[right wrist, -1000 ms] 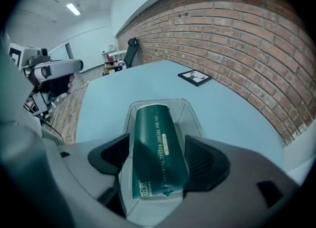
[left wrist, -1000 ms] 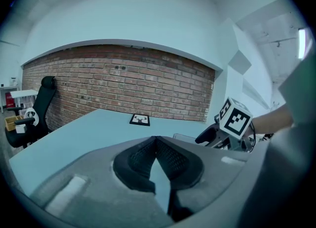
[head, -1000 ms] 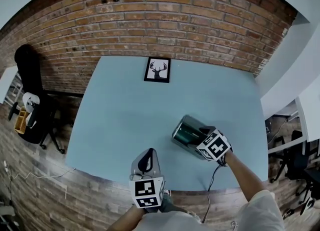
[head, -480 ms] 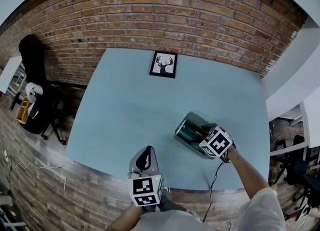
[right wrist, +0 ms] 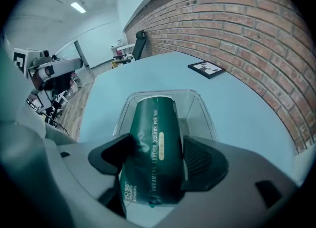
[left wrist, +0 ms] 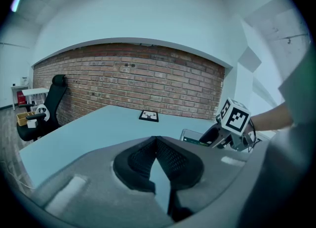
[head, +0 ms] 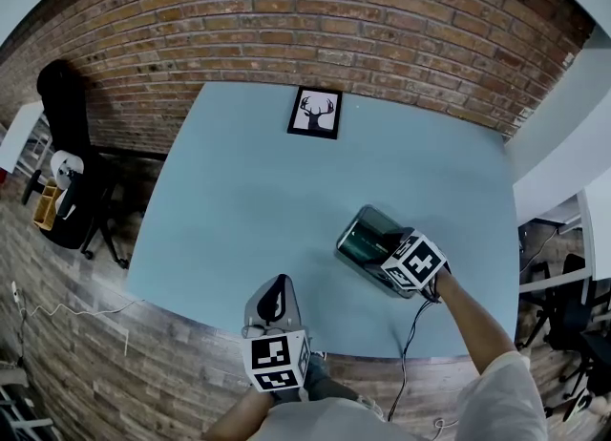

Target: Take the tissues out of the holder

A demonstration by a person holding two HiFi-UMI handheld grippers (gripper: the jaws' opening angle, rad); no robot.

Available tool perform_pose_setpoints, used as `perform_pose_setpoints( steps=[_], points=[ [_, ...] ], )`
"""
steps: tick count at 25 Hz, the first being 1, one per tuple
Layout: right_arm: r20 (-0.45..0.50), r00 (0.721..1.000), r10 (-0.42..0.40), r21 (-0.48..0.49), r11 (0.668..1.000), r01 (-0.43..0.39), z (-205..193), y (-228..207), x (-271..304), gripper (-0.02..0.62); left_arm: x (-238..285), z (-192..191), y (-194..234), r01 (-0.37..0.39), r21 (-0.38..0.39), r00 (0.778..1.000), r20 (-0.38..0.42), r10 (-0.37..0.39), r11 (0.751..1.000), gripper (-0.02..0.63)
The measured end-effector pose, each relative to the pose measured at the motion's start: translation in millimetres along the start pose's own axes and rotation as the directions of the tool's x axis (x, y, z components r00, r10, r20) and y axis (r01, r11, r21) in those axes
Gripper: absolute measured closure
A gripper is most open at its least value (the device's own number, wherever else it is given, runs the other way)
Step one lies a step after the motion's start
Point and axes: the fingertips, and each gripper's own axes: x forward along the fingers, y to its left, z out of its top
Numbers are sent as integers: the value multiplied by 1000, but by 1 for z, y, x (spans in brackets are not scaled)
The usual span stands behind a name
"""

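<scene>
Left gripper [head: 276, 307] hangs over the near edge of the table [head: 239, 210], jaws together on nothing. To its right sits the clear holder [right wrist: 200, 106], the green tissue pack [right wrist: 154, 138] lying inside. The right gripper [right wrist: 157, 160] is clamped across the pack's near end. Judging by this, draw the pack straight out along the holder; the idle left gripper could steady the holder.

Head view: right gripper [head: 387, 256] marker cube covers near-right end of holder [head: 374, 212] + near end of tissue pack [head: 359, 242]. Right gripper view: pack blocks holder floor; small logo print at near end unreadable. Person's right arm [head: 470, 323] cut off at btm edge.
</scene>
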Motion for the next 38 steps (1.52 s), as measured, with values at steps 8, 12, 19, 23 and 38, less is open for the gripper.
perform_pose_setpoints(
  steps=[8,12,19,23,38],
  points=[
    [-4,1000,26,3,1000,-26,0,2,4,267,2,-3,5,-8,3,1000,-10,8,1000,598],
    [-7,1000,15,-6,1000,-15,-1,3,4,295,3,-3,5,-4,8,1000,-11,4,1000,598],
    [-7,1000,-3,6,1000,3,-1,5,2,316,2,0,1,12,14,1000,-5,-12,1000,598],
    [1,1000,-8,18,1000,8,-2,4,0,319,0,-1,2,15,17,1000,-2,-15,1000,598],
    [72,990,-117,66,991,112,10,-1,-37,321,-8,15,4,40,35,998,36,-42,999,598]
  ],
)
